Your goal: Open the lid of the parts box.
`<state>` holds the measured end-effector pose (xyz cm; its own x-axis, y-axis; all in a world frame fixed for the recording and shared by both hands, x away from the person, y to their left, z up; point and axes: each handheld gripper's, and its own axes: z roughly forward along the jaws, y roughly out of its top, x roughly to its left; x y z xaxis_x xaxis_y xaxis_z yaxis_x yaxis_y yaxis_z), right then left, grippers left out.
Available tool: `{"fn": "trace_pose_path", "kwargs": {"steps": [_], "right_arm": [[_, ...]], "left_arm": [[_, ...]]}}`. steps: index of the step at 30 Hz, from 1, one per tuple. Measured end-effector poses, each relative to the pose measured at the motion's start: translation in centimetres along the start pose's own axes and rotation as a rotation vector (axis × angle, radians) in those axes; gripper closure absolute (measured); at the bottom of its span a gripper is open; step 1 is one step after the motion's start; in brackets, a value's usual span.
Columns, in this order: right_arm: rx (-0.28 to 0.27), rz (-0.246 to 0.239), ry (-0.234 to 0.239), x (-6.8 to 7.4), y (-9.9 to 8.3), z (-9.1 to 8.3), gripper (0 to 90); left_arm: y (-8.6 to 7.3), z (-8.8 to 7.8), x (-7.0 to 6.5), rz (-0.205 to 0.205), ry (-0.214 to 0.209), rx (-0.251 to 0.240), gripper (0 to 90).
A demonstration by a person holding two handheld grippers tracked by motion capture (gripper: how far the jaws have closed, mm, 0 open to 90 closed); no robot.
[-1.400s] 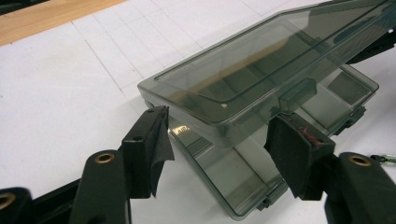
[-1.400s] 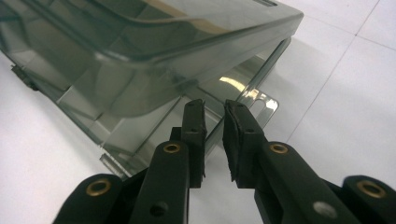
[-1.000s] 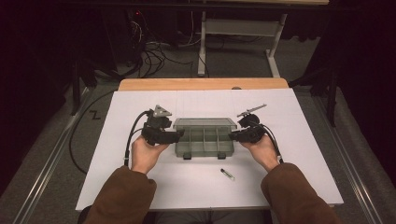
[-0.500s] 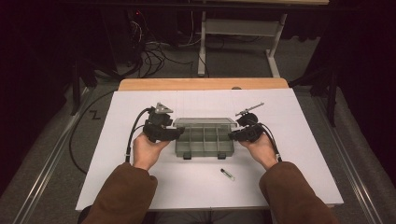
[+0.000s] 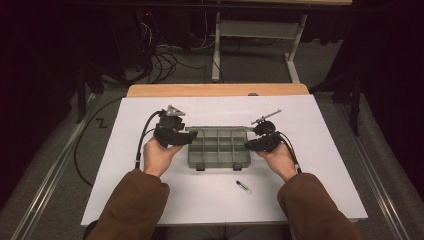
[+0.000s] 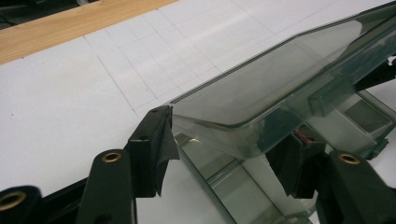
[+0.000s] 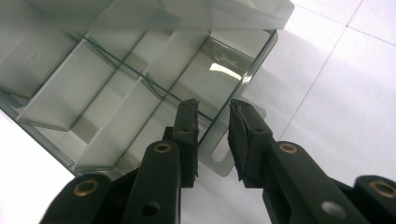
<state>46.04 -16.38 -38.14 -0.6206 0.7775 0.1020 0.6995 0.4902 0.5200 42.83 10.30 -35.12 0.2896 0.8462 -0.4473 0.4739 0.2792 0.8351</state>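
Note:
A clear grey compartment box (image 5: 220,150) lies in the middle of the white table top. My left gripper (image 5: 192,140) is at its left end. In the left gripper view its jaws have just been closing, and the left gripper (image 6: 224,135) is shut on the box lid (image 6: 261,88), which is tilted up over the compartments. My right gripper (image 5: 247,145) is at the box's right end. In the right gripper view the right gripper (image 7: 213,105) stands open, straddling the box's (image 7: 93,84) side wall and its clear tab (image 7: 224,161), with a gap at the right pad.
A small dark stick-shaped item (image 5: 243,186) lies on the white top in front of the box. A wooden strip (image 5: 215,90) runs along the table's far edge. Cables and a table frame (image 5: 260,30) stand on the floor beyond.

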Motion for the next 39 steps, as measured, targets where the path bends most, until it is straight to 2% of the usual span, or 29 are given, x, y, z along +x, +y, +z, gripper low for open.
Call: {"fn": "trace_pose_path", "kwargs": {"steps": [11,22,26,31,39], "right_arm": [[0.001,0.006,0.007,-0.1,0.0,0.0,74.6],[0.006,-0.003,-0.001,0.0,0.1,0.0,74.6],[0.015,-0.001,0.000,0.0,0.2,0.0,74.6],[0.015,-0.006,-0.001,0.0,0.2,0.0,74.5],[0.023,-0.012,-0.003,0.0,0.3,0.0,74.5]], "left_arm": [[0.7,1.0,0.3,-0.021,0.007,0.014,45.5],[1.4,1.5,0.2,-0.012,0.008,-0.005,48.7],[1.7,1.6,0.0,-0.032,-0.010,-0.009,50.5],[2.1,1.9,0.1,-0.026,-0.004,-0.008,50.8],[2.7,2.3,0.0,-0.036,0.001,-0.018,52.6]]}}
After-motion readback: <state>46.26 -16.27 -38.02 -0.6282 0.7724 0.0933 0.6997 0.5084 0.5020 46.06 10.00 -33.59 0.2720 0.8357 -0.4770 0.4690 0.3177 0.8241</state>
